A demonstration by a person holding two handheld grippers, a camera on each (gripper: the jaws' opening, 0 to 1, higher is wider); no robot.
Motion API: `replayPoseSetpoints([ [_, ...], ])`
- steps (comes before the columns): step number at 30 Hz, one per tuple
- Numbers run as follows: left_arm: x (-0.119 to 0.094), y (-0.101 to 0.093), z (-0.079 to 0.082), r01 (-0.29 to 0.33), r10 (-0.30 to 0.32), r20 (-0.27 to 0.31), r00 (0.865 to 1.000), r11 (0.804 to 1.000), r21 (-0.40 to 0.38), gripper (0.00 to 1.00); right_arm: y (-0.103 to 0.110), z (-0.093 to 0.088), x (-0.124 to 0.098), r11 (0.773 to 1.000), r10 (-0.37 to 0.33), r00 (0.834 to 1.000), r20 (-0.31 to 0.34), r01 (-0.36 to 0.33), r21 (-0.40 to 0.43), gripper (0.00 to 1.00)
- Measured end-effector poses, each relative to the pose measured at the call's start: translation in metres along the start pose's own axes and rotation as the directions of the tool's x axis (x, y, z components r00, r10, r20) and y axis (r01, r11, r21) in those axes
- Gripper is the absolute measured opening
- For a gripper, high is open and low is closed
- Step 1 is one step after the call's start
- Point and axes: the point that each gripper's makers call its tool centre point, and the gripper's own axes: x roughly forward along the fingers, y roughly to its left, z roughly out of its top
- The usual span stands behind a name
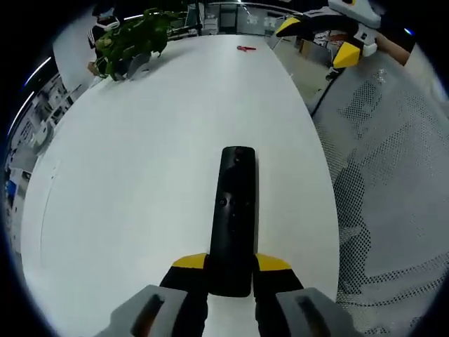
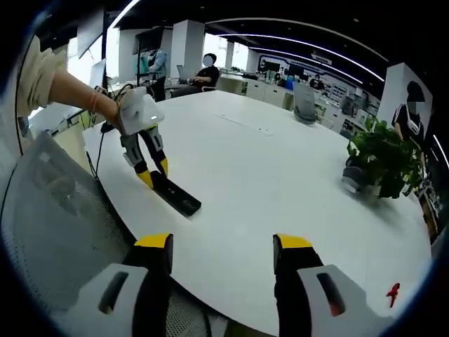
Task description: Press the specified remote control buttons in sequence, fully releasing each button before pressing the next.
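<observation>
A black remote control (image 1: 234, 217) lies flat on the white worktop (image 1: 140, 175), close to the worktop's edge, with its length running away from that edge toward the middle. In the left gripper view the left tool (image 1: 231, 270) has its two yellow-tipped jaws closed against the near end of the remote, one on each long side, so the remote sits clamped between them; small buttons show on its upper face, too small to tell apart. In the right gripper view the same scene shows from across the worktop's edge: a hand (image 2: 112, 112) holds the left tool (image 2: 154, 173) with its tips down on the end of the remote (image 2: 175, 195) nearest that edge. The right tool (image 2: 223, 253) is held off the worktop's edge with its jaws spread wide and nothing between them; it also shows in the left gripper view (image 1: 316, 38), well apart from the remote. A potted plant (image 1: 133, 42) stands near the far edge of the worktop, and a small red object (image 1: 246, 48) lies by another far edge. A grey mesh chair back (image 1: 393, 182) stands just beside the worktop edge near the remote. People (image 2: 203, 70) sit beyond the far side of the worktop.
</observation>
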Motion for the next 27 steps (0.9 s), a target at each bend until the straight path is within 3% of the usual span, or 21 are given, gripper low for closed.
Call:
replayPoseSetpoints([
  [16,0.001,-0.019,0.003,0.007,-0.006,0.021,1.000,1.000,-0.014,0.23,0.003,-0.001,0.001,1.000,0.014,1.000,-0.005,-0.014,-0.011,0.59],
  [27,0.004,-0.039,0.009,0.034,-0.034,0.031,0.999,0.999,0.020,0.23,0.003,-0.001,0.001,1.000,0.012,1.000,-0.010,-0.012,-0.018,0.59],
])
